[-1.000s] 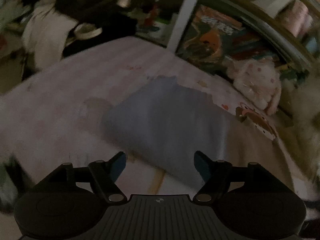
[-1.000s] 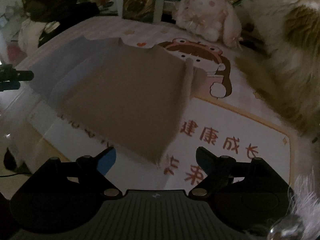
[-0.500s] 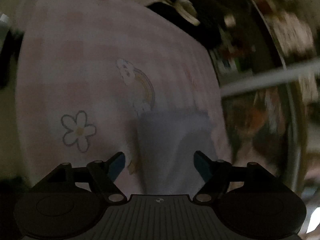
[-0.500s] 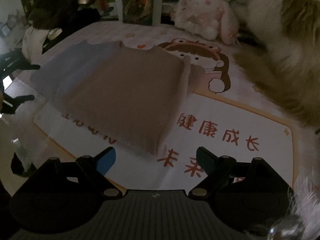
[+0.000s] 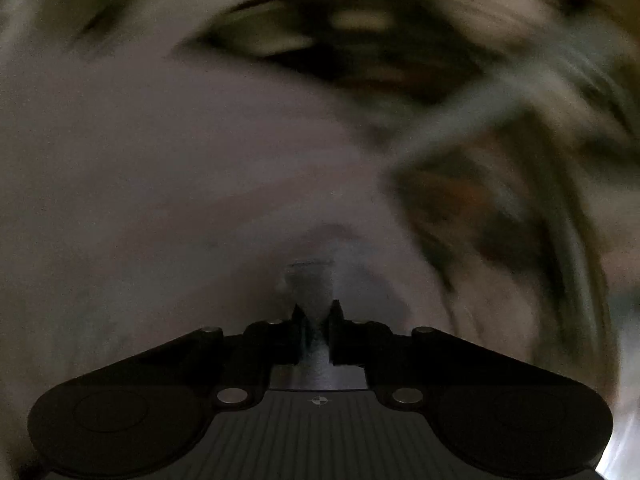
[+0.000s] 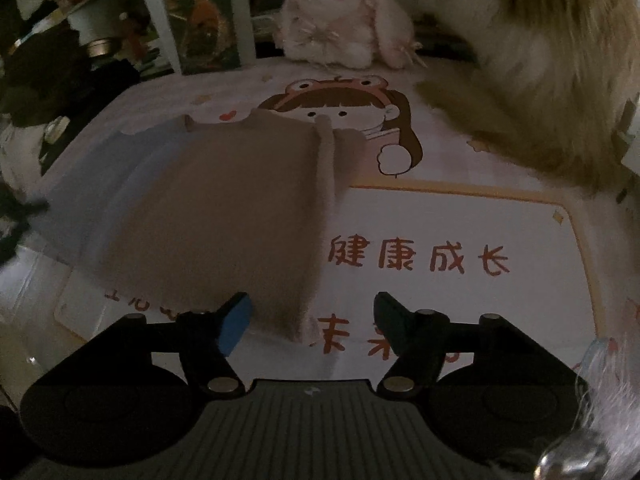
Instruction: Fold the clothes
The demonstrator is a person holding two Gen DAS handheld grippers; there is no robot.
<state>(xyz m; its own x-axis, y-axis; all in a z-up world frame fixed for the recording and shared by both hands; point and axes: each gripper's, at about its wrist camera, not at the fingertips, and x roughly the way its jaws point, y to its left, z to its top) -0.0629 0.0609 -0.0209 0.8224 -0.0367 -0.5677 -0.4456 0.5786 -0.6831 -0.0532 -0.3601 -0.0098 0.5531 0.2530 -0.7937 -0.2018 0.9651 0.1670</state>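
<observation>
In the right wrist view a tan folded garment point(image 6: 240, 208) lies on a printed mat point(image 6: 460, 220), on top of a light blue garment point(image 6: 92, 184) that sticks out to the left. My right gripper point(image 6: 312, 316) is open and empty, low at the tan garment's near corner. In the left wrist view, which is heavily blurred, my left gripper point(image 5: 318, 312) is shut on a pinch of the light blue cloth point(image 5: 310, 284).
A pink plush rabbit point(image 6: 340, 20) sits at the mat's far edge. A large furry plush point(image 6: 540, 72) lies at the right. Shelves with books and dark items point(image 6: 48, 76) stand behind and left.
My left gripper has closed on the blue cloth's edge and is moving fast, blurring its view. My right gripper has come nearer to the tan garment's corner.
</observation>
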